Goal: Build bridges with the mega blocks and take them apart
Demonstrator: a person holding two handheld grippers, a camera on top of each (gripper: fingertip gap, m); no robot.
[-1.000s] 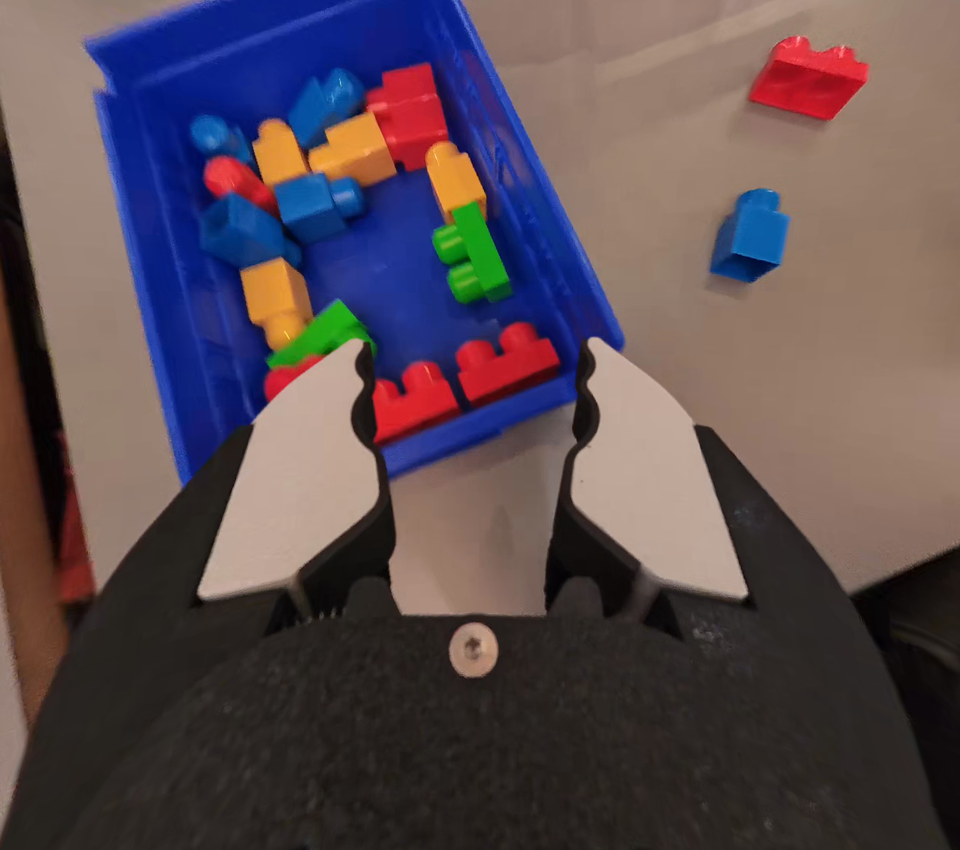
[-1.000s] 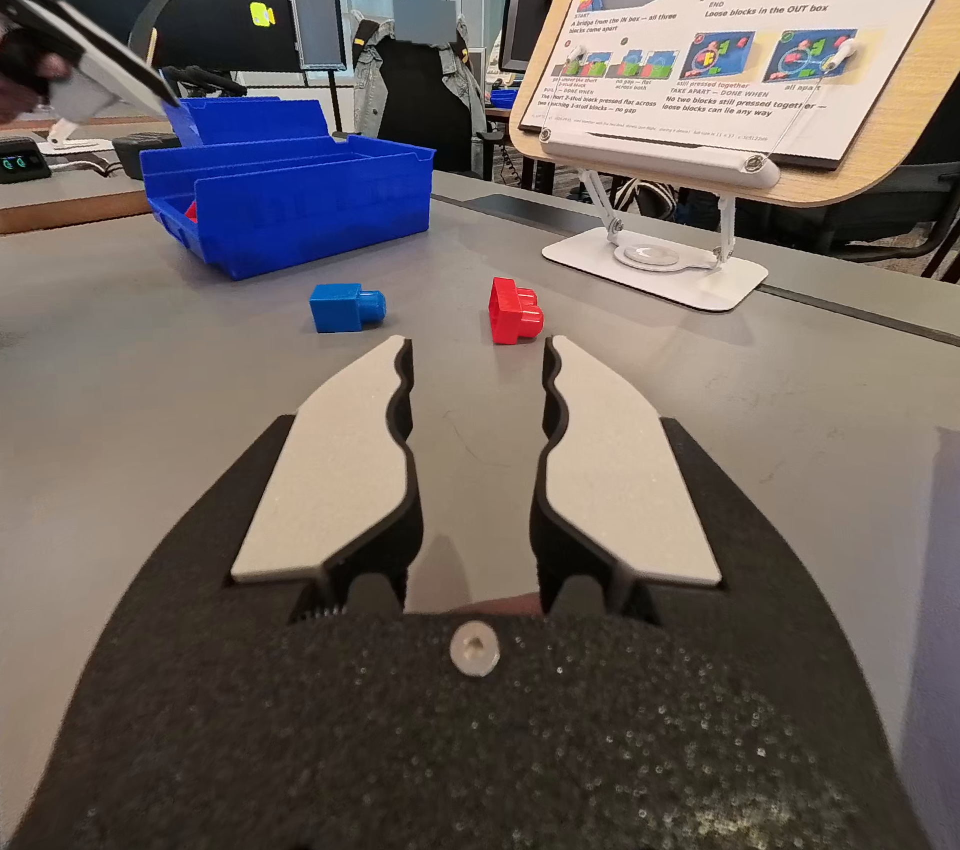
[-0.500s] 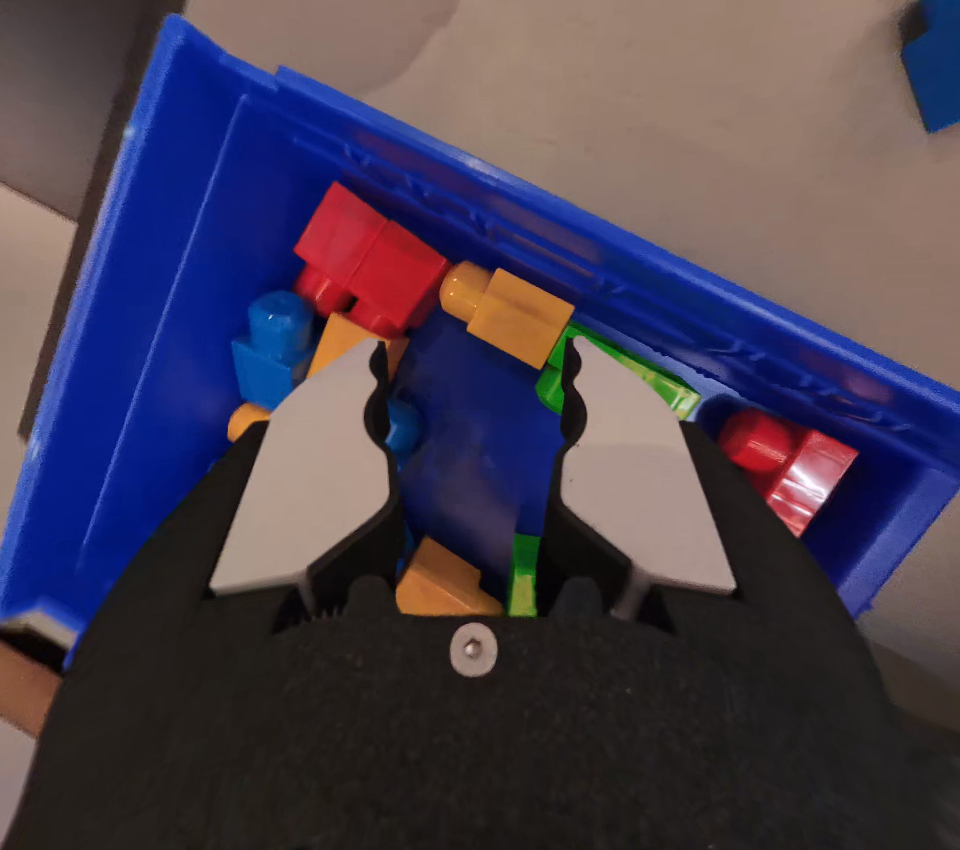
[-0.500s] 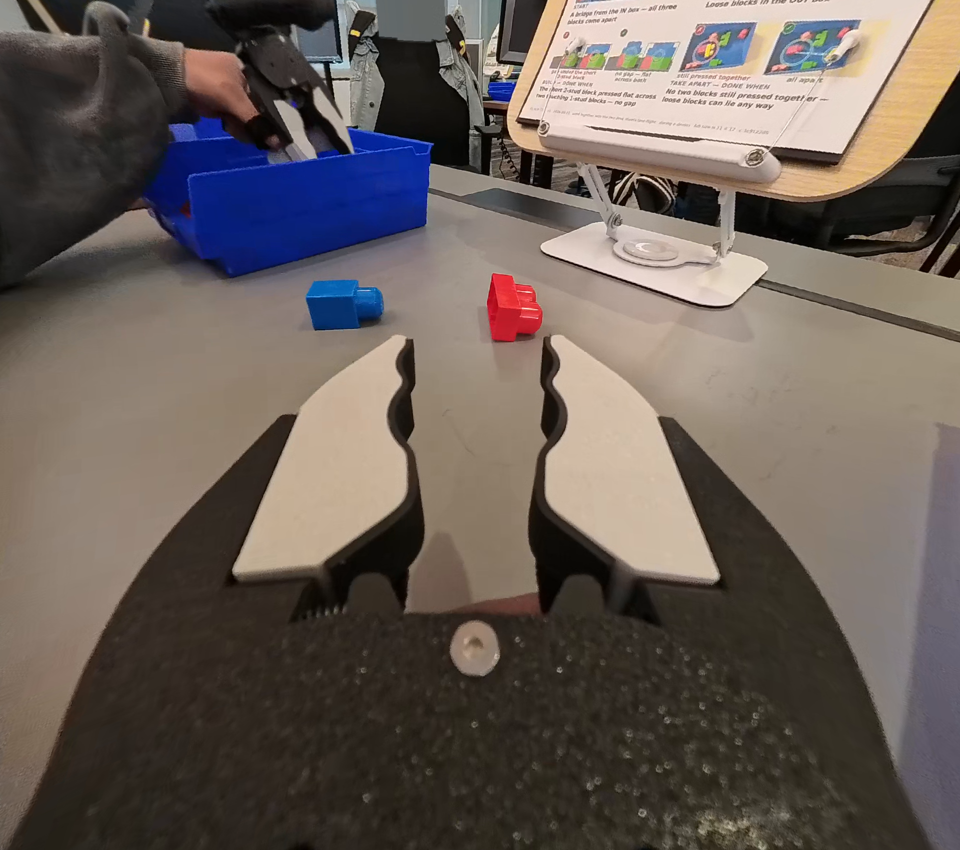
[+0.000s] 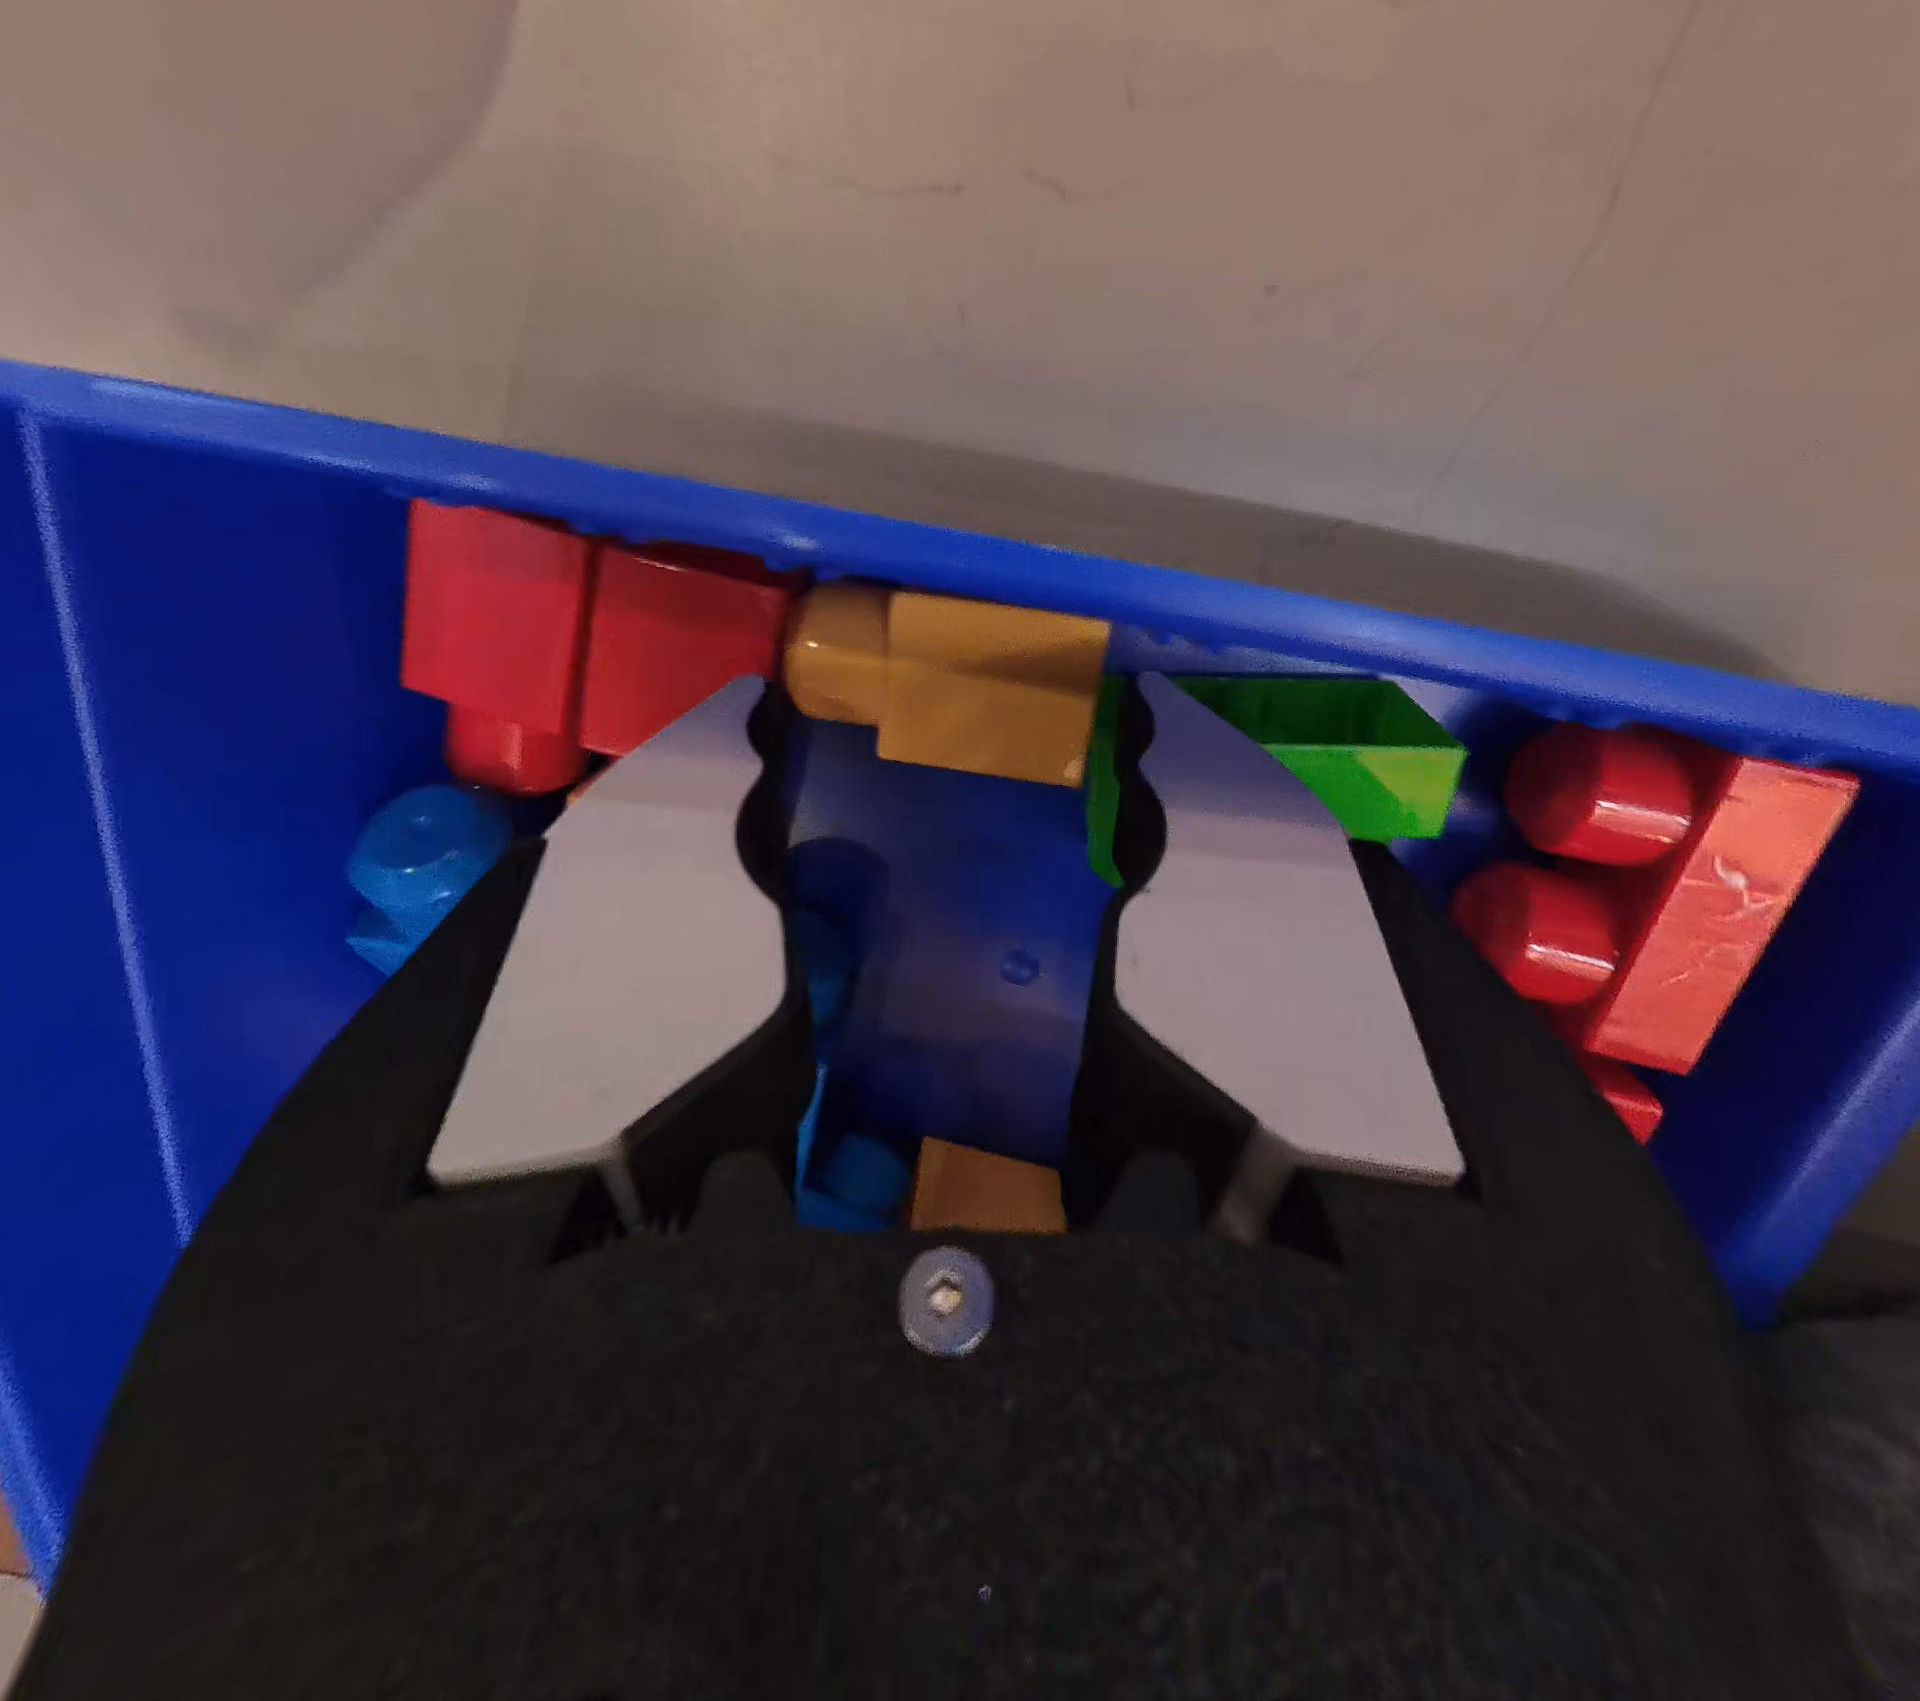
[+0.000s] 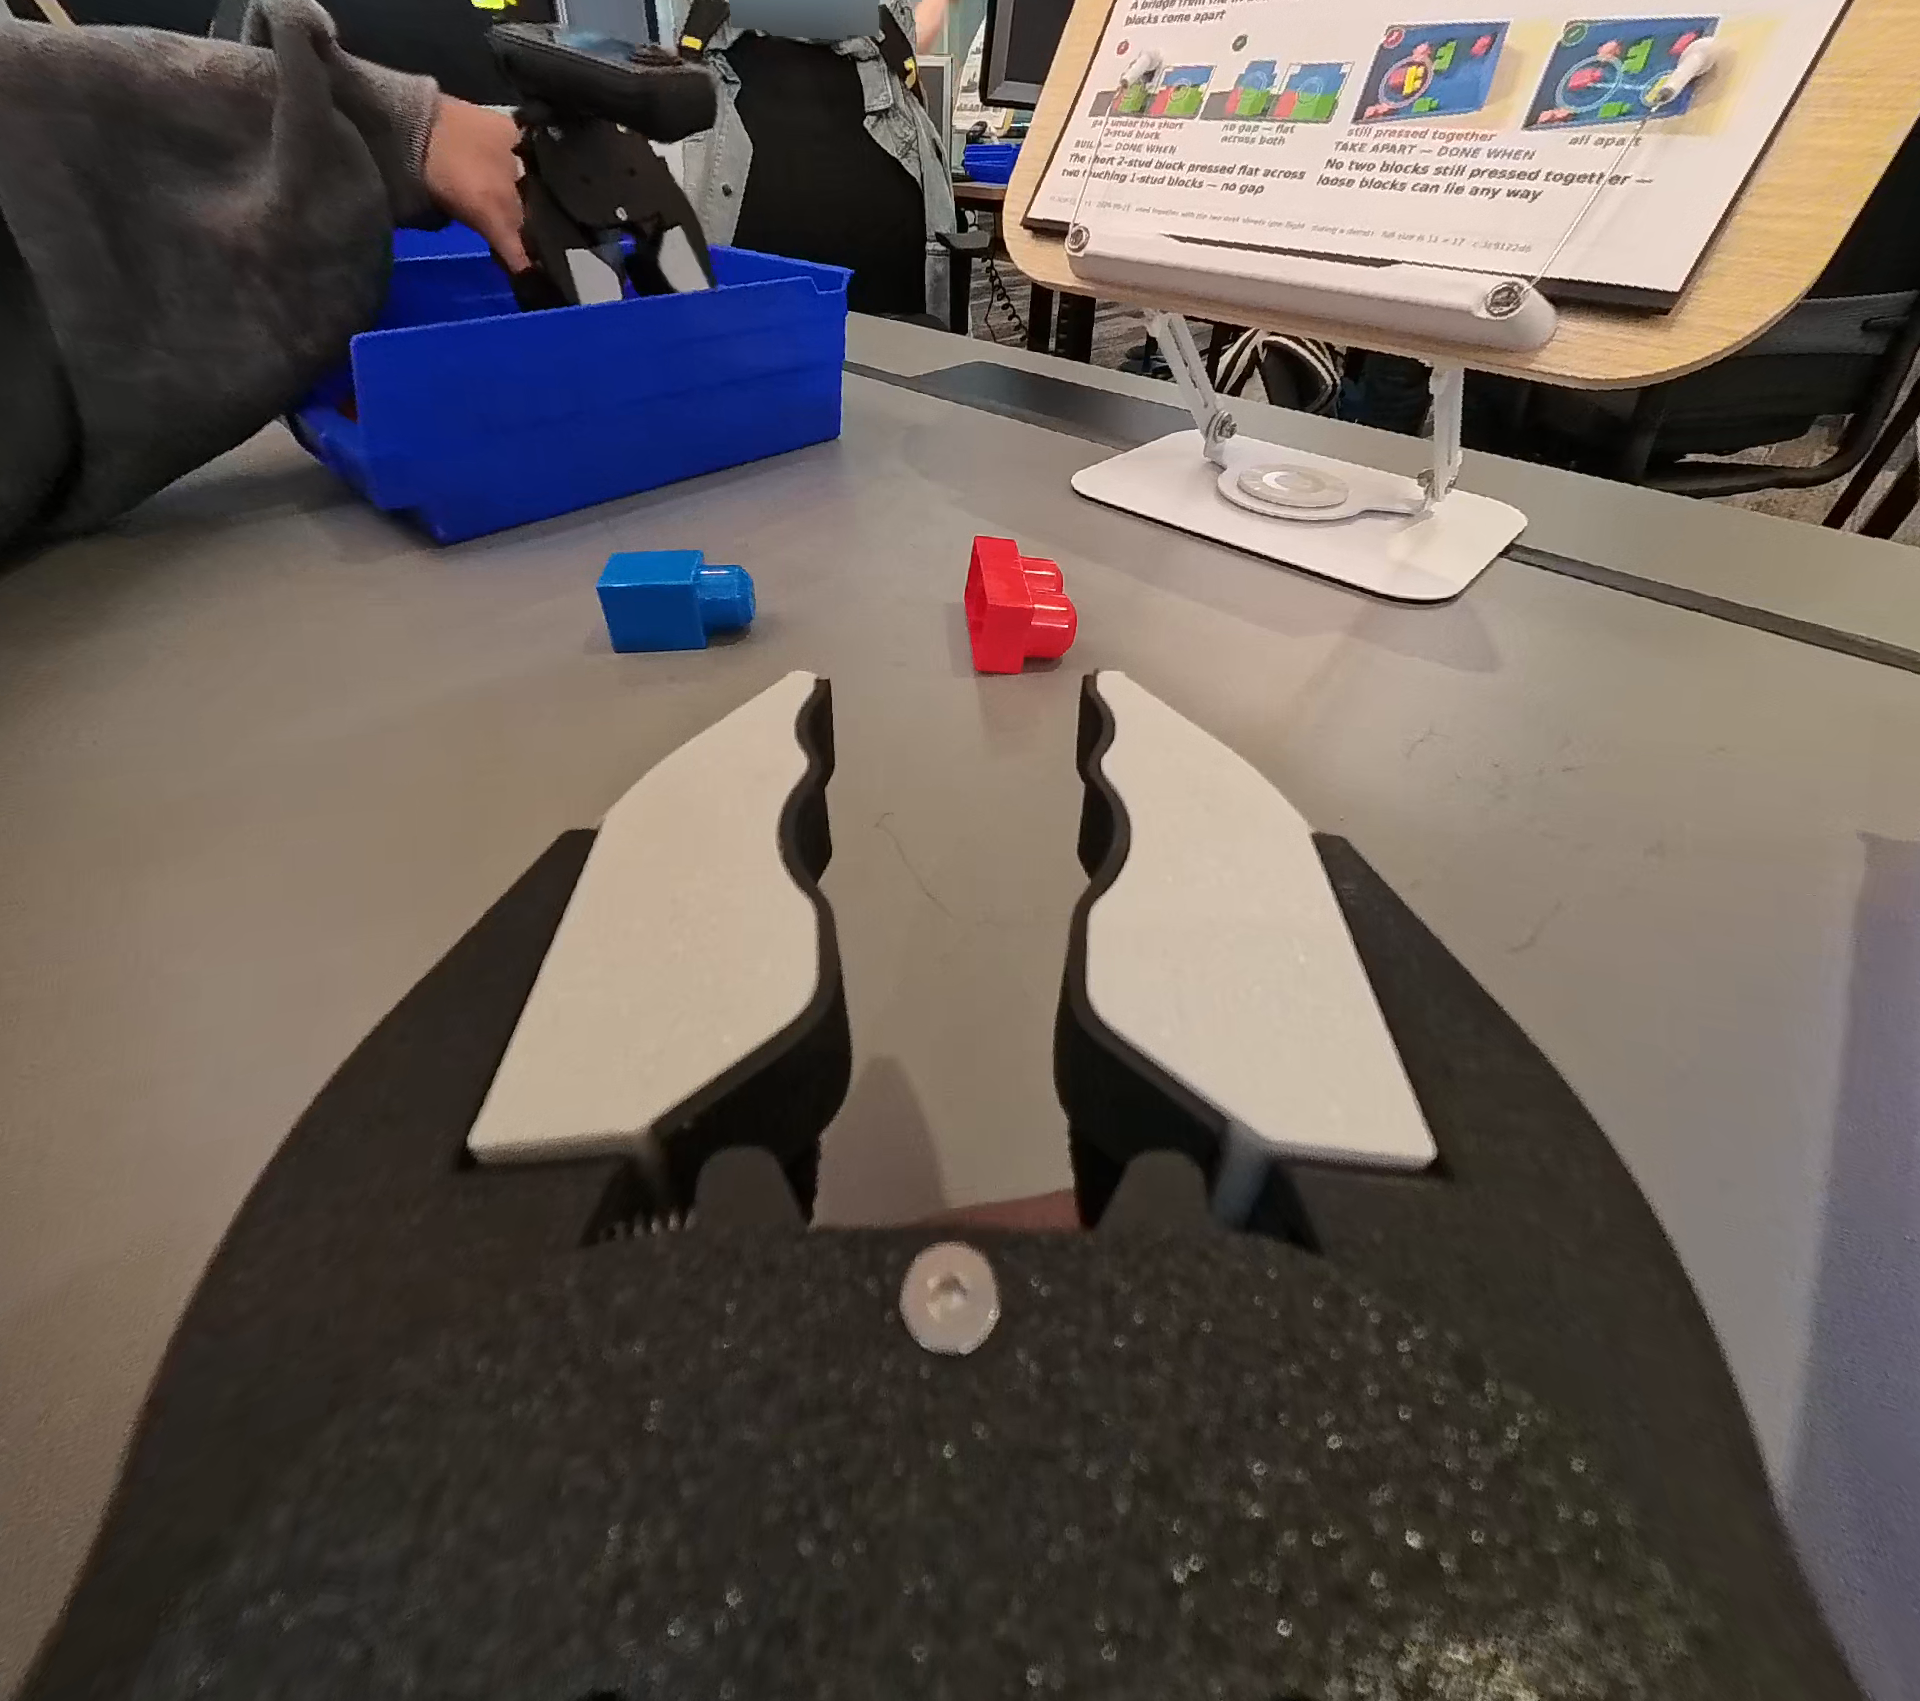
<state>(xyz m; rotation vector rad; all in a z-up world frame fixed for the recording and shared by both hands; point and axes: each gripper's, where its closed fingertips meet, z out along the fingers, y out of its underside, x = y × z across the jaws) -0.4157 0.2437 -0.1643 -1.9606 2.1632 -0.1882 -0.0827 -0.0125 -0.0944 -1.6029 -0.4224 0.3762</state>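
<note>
Left gripper (image 5: 940,716): jaws parted, empty, lowered inside blue bin (image 5: 1039,576); yellow block (image 5: 966,695) just ahead between the tips, red block (image 5: 582,612) to its left, green block (image 5: 1340,747) behind the right finger.
Right gripper (image 6: 954,695): jaws parted, empty, low over grey tabletop (image 6: 1507,778); red two-stud block (image 6: 1013,602) and blue one-stud block (image 6: 670,599) lie just ahead, apart.

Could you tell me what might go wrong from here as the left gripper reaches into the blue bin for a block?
1. The open left gripper is aimed at the yellow block, which lies against the bin wall and touches a red block; closing could pinch both or jam on the wall.
2. The right finger overlaps the green block and may knock or drag it.
3. Pushing into the wall might slide the bin.
</note>
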